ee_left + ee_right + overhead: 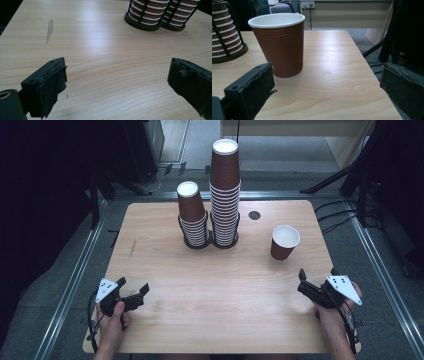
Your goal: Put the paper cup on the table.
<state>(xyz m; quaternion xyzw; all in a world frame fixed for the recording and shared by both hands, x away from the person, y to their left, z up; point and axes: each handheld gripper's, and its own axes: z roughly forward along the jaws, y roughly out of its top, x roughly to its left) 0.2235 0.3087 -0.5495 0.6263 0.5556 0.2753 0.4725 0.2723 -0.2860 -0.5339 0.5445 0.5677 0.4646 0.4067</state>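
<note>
Take the wooden rectangular table [215,290] as the landmark. At its far middle stand two black wire cup holders touching side by side, each with a stack of upside-down brown ribbed paper cups: the shorter stack [193,215] on the left, the taller stack [224,190] on the right. A small dark round disc [254,215] lies just right of them. Nearer and farther right a single brown ribbed paper cup [284,242] stands upright. The left gripper [134,295] sits at the near left corner, the right gripper [306,284] at the near right, before the single cup.
</note>
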